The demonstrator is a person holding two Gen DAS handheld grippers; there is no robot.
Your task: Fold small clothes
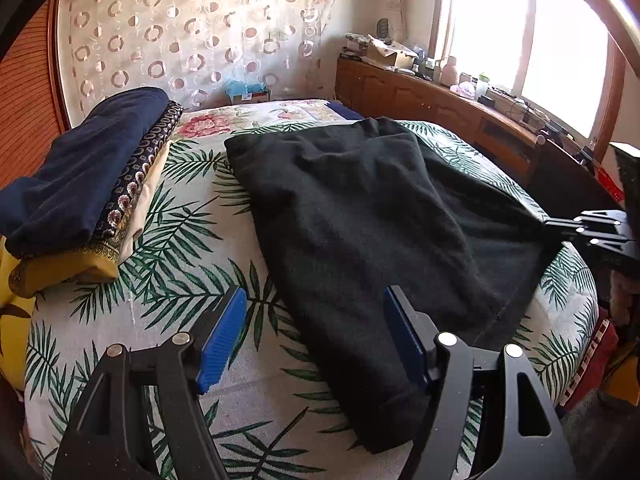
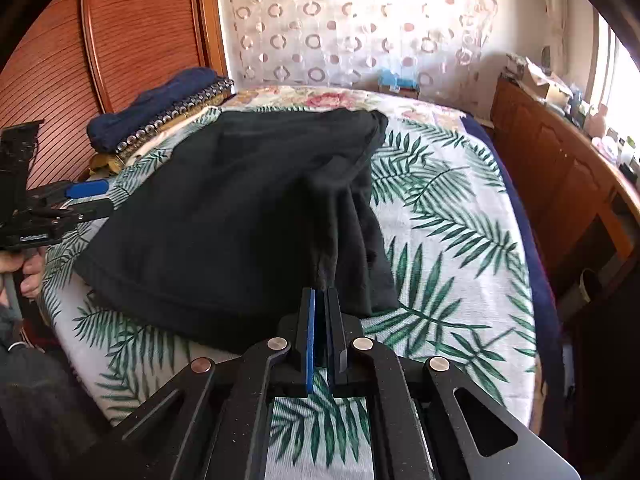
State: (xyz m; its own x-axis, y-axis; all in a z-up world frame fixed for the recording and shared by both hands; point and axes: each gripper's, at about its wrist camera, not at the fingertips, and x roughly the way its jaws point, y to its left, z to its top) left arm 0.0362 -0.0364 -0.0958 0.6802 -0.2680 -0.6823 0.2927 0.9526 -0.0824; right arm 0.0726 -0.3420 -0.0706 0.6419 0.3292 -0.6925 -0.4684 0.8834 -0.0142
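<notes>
A black knit garment [image 1: 360, 220] lies partly folded on the bed's leaf-printed cover [image 1: 180, 248]. The right tool [image 2: 320, 300] is pressed together, pinching a gathered fold at the garment's near edge. The left tool [image 1: 316, 320] is spread, straddling the garment's near edge. A stack of folded clothes, navy on top [image 1: 88, 176], sits beside it.

folded stack [image 1: 80, 184] cut off at left; sideboard clutter [image 1: 472, 84] indistinct
</notes>
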